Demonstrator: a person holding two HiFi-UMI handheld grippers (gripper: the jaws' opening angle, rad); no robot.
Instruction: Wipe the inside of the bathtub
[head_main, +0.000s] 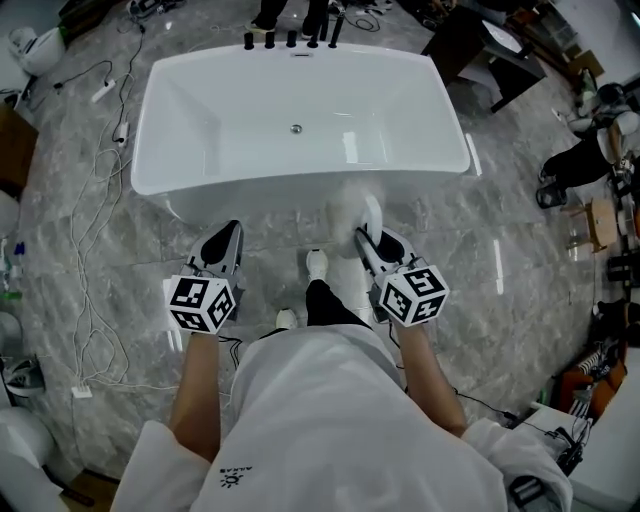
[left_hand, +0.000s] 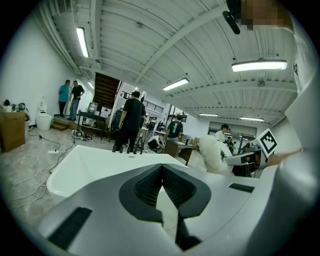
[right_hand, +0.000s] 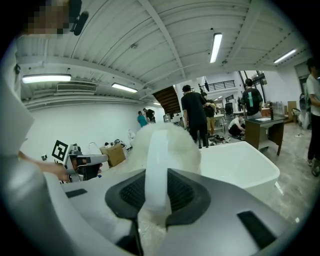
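Head view, person standing at 6 o'clock, tub at 12.

- Nearest: white top (head_main: 330, 420), bare forearms, a marker cube on each tool: left cube (head_main: 200, 303), right cube (head_main: 412, 293).
- One white shoe (head_main: 316, 263) on the grey marble floor (head_main: 100, 250), between the two tools.
- Left claw (head_main: 230, 232): pointing to 12, short of the tub. In its own view, left claw (left_hand: 161, 170) has its pad tips together and nothing between them. Closed, empty.
- Right claw (head_main: 366, 232): pointing to about 11. In its own view, right claw (right_hand: 156, 180) is clamped on the flat white handle of the duster (right_hand: 170, 142); the handle runs up between the pads and the fluffy head sits just past the tips.
- Duster (head_main: 345, 205): head shows against the tub's near outer wall, just short of the rim, outside the basin. From the left tool's view the duster (left_hand: 212, 155) is at 2 o'clock.
- Tub (head_main: 250, 185): white, rectangular, freestanding, long side toward the person. Drain (head_main: 296, 128) at mid-floor. Seen also past each claw: tub (left_hand: 95, 165), tub (right_hand: 240, 165).
- Taps (head_main: 291, 40): black row on the far rim, 12 o'clock.
- Cables (head_main: 95, 300) on the floor, 9 to 10 o'clock.
- Farthest: people standing behind the tub at 12; workshop clutter at 2 to 3 o'clock.
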